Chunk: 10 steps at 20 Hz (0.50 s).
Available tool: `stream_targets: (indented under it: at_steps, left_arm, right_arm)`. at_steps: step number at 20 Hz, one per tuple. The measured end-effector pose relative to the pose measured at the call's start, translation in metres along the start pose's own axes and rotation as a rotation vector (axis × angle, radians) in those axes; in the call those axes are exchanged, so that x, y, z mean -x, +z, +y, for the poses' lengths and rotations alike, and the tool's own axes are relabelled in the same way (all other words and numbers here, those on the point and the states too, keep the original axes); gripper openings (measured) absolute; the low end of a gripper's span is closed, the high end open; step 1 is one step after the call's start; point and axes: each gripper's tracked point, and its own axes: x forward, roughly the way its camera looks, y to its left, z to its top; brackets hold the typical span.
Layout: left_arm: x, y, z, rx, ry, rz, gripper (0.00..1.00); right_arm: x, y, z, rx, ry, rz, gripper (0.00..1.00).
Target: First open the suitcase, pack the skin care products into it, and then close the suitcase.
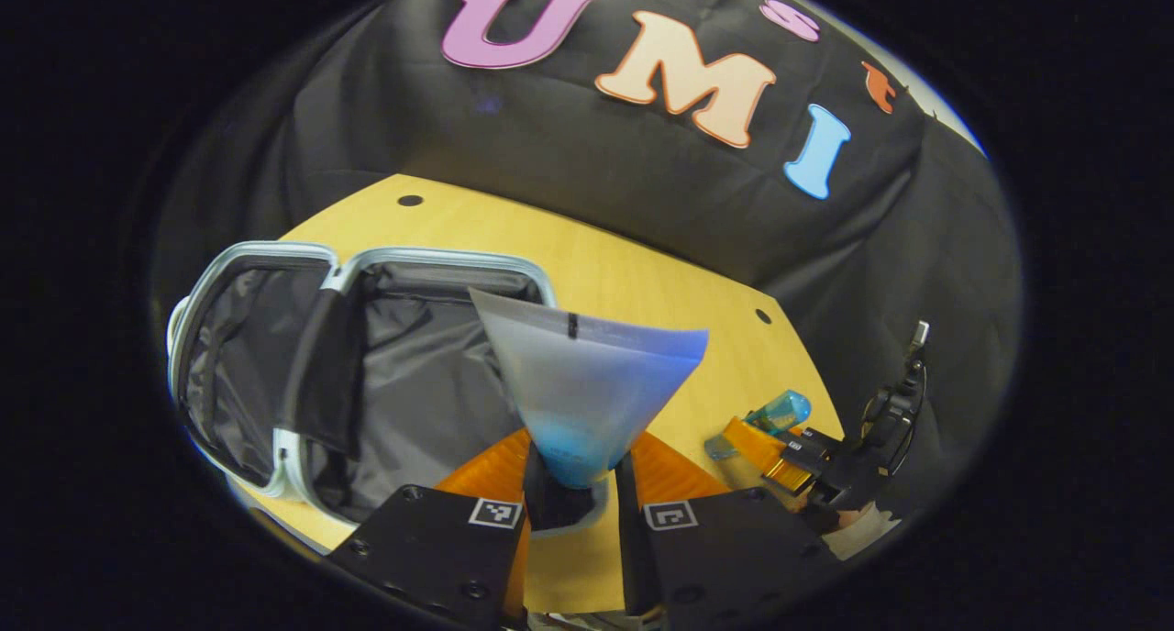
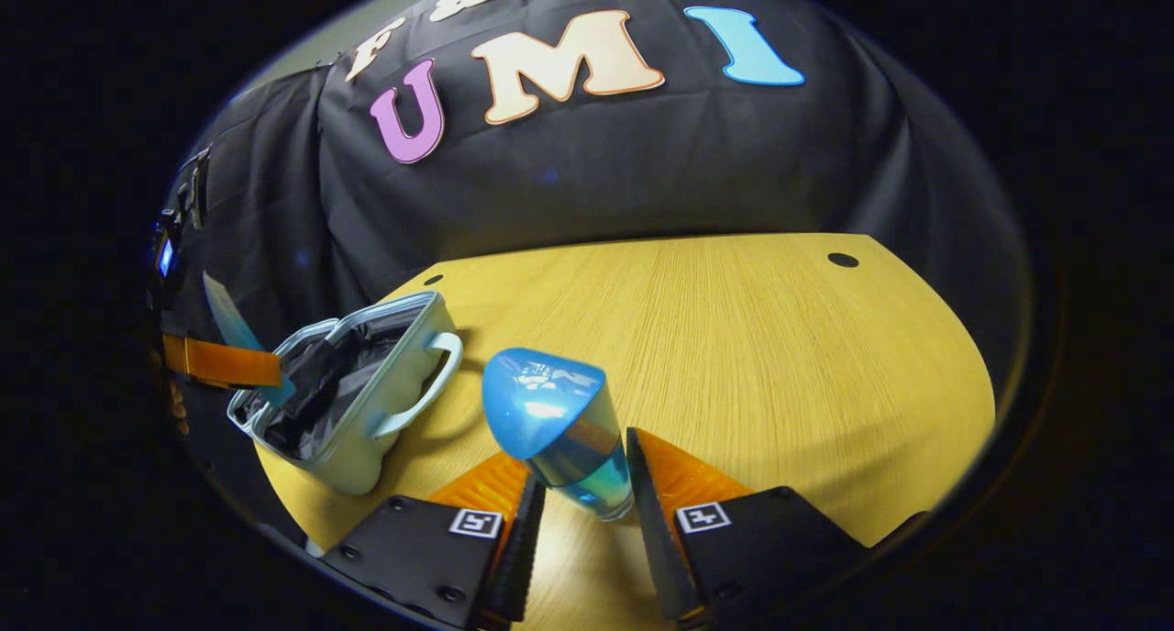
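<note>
In the left gripper view my left gripper (image 1: 582, 473) is shut on a frosted tube (image 1: 587, 383) with a blue lower end, its flat crimped end fanned upward. The tube hangs just right of the open suitcase (image 1: 275, 273), whose grey lining shows inside a pale blue rim. In the right gripper view my right gripper (image 2: 584, 484) is shut on a blue bottle (image 2: 559, 429) with a glossy blue cap, tilted left above the table. The suitcase (image 2: 367, 411) lies to its left, handle facing me. The left gripper (image 2: 220, 363) hovers over it with the tube (image 2: 229, 319).
The wooden table (image 2: 780, 337) stretches bare to the right and behind the bottle, with small dark holes near its edges. Black cloth walls close in the back. From the left gripper view, the right gripper (image 1: 798, 457) and the bottle (image 1: 780, 411) are at the table's right edge.
</note>
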Motion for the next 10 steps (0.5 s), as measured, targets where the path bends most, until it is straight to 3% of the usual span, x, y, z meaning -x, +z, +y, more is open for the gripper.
stream_targets:
  at_steps: [2, 4, 7, 10]
  left_arm:
    - [0.011, 0.000, 0.021, 0.003, 0.028, 0.014, 0.32]
    - [0.018, 0.001, 0.037, 0.005, 0.035, 0.038, 0.34]
    - [0.018, -0.010, 0.055, 0.001, 0.026, 0.151, 0.37]
    - [0.013, -0.025, 0.077, -0.030, 0.022, 0.276, 0.34]
  right_arm:
    - [-0.004, 0.001, -0.001, 0.037, -0.015, 0.006, 0.44]
    - [-0.005, 0.001, 0.004, 0.061, -0.009, 0.029, 0.43]
    - [0.006, 0.003, 0.023, 0.046, 0.026, 0.067, 0.43]
    - [0.026, 0.029, 0.058, 0.022, 0.080, 0.040, 0.41]
